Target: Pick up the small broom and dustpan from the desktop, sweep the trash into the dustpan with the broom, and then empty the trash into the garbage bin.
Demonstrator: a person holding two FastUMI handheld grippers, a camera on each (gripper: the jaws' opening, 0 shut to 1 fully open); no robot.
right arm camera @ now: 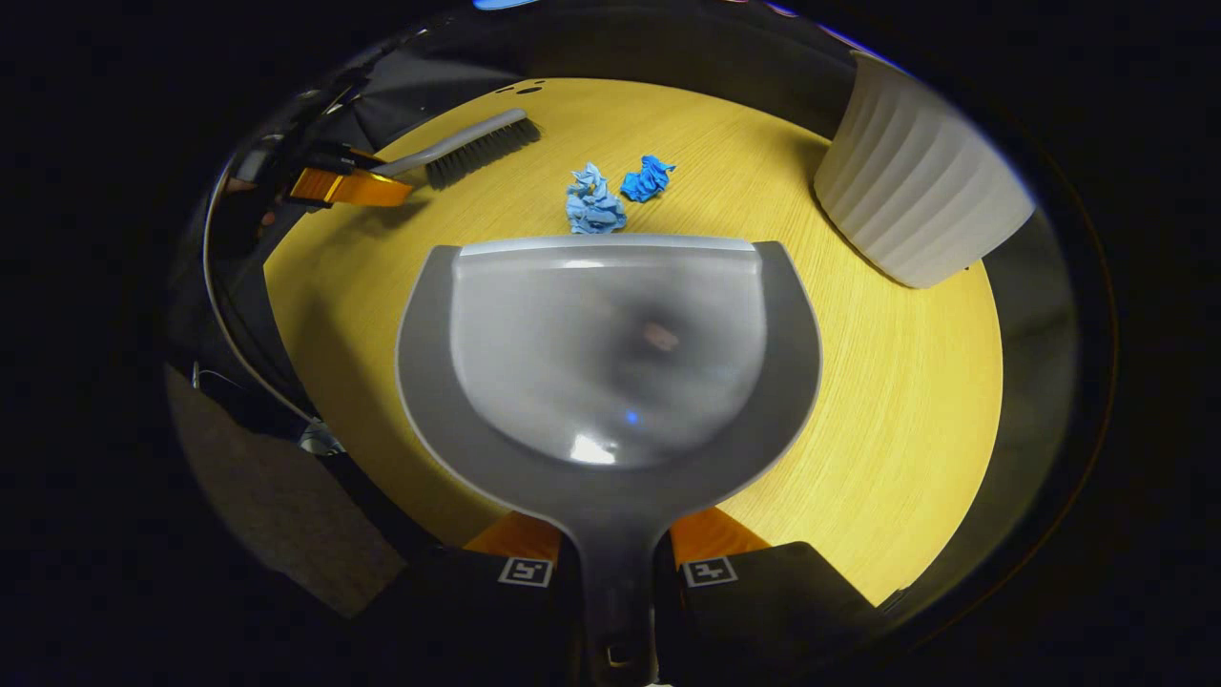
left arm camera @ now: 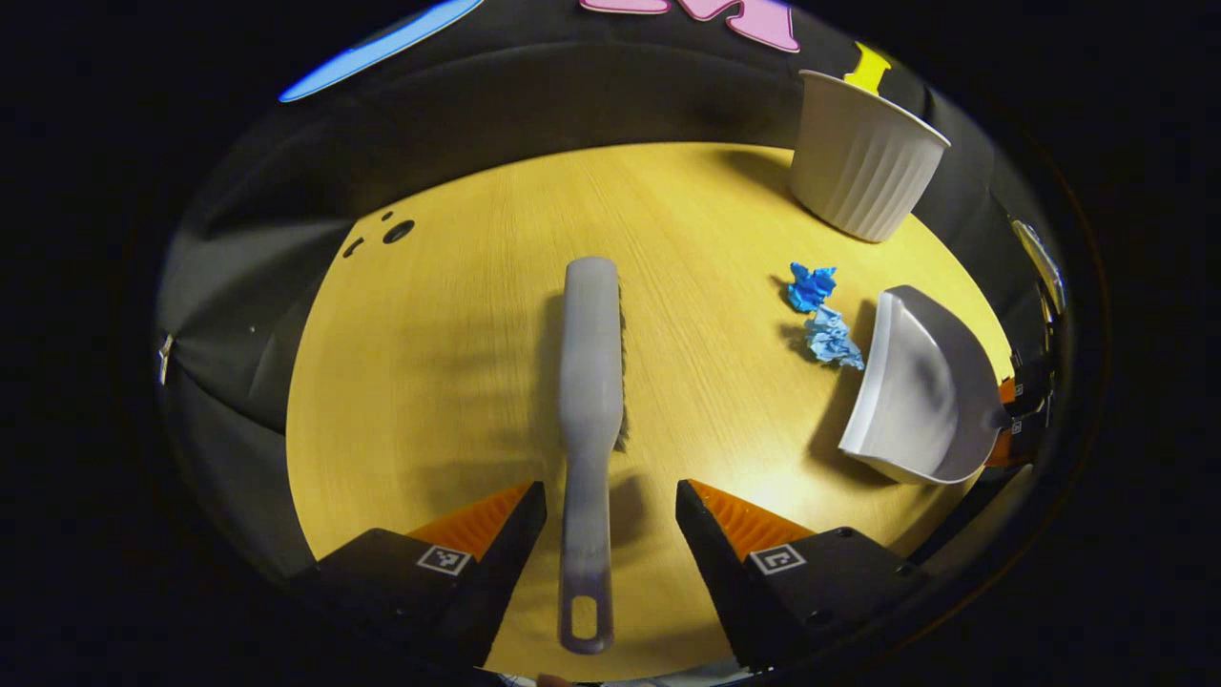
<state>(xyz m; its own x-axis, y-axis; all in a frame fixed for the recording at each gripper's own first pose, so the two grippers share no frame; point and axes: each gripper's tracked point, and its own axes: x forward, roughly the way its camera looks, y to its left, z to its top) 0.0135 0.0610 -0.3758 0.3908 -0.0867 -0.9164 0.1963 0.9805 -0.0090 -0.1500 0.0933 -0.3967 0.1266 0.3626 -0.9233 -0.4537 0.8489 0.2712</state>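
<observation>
My right hand-held gripper grips the dustpan; my left hand-held gripper, open, straddles the broom handle and must close next.

A staged recording booth rather than a lived-in room: black cloth is hanging as a wall close behind a round, yellow wood-grain table, and small square marker tags are sitting on the handheld gripper bodies, suggesting a data-collection or lab setup.
</observation>
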